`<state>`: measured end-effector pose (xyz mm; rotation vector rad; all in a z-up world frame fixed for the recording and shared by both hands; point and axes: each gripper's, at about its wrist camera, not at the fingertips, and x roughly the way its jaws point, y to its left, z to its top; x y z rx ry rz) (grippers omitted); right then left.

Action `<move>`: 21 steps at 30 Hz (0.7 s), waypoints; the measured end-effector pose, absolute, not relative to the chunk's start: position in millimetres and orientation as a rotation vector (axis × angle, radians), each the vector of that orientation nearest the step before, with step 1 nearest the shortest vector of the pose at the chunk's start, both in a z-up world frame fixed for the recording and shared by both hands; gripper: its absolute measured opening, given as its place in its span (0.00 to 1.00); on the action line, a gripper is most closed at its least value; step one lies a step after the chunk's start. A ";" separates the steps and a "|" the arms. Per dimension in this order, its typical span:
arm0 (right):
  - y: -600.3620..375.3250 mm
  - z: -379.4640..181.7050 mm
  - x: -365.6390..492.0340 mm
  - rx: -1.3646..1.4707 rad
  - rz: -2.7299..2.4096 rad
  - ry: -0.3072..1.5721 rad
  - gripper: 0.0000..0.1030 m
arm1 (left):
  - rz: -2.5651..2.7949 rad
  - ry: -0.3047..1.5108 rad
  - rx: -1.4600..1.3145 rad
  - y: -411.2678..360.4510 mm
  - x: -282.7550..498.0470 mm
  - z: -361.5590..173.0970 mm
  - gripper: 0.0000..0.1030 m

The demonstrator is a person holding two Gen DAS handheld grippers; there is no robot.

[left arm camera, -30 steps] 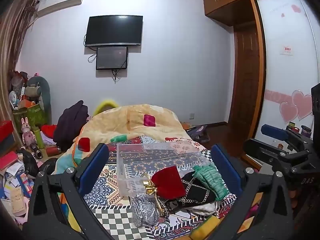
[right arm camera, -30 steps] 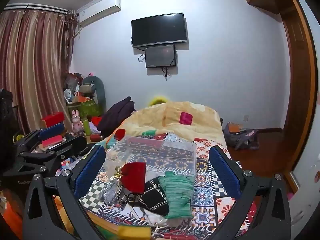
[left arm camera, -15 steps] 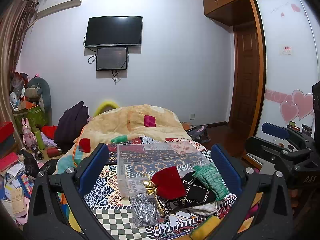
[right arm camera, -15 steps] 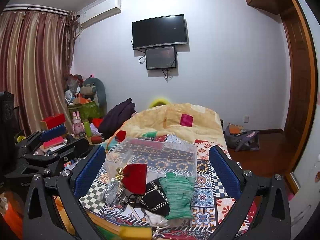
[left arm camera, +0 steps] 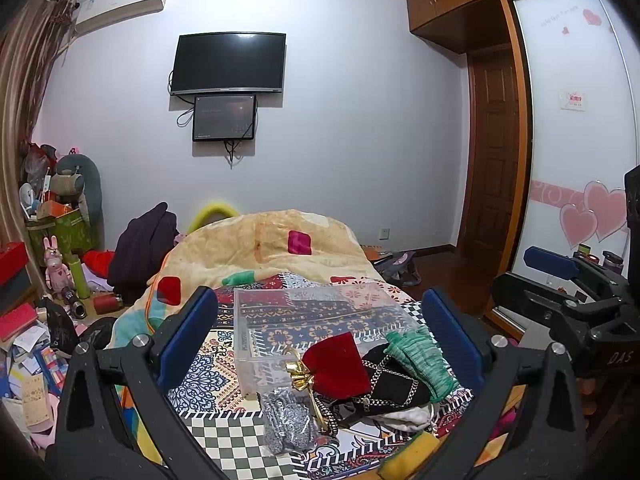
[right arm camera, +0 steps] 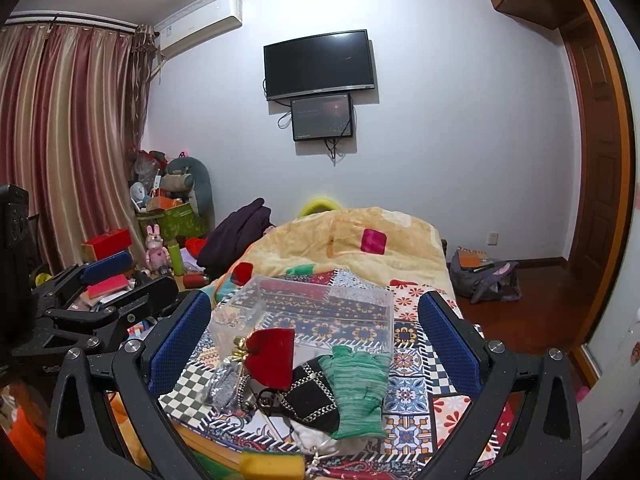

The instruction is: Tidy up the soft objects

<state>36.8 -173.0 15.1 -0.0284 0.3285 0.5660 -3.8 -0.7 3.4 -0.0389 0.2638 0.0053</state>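
A pile of soft things lies at the near end of the patterned bed: a red velvet pouch point(left arm camera: 338, 364) with a gold bow, a green knit glove point(left arm camera: 422, 358), a black pouch with chain trim point(left arm camera: 394, 386) and a grey glittery pouch point(left arm camera: 286, 420). Behind them stands a clear plastic box point(left arm camera: 320, 320), open on top. The same pouch point(right arm camera: 272, 356), glove point(right arm camera: 356, 384) and box point(right arm camera: 316, 312) show in the right wrist view. My left gripper point(left arm camera: 318, 332) and right gripper point(right arm camera: 314, 334) are both open and empty, held above the pile.
A yellow sponge point(right arm camera: 272, 465) lies at the bed's near edge. A crumpled yellow quilt point(left arm camera: 260, 252) covers the far bed. Clutter, boxes and toys point(left arm camera: 56, 264) fill the floor at left. A bag point(right arm camera: 486, 276) sits on the floor at right, by the wooden door.
Both views have tilted slightly, so the room sits a little lower in frame. The grippers stay open and the soft things have not moved.
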 end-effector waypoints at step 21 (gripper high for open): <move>-173.5 15.4 36.5 -0.020 0.567 0.326 1.00 | 0.006 0.263 -0.036 -1.5 -2.9 1.5 1.00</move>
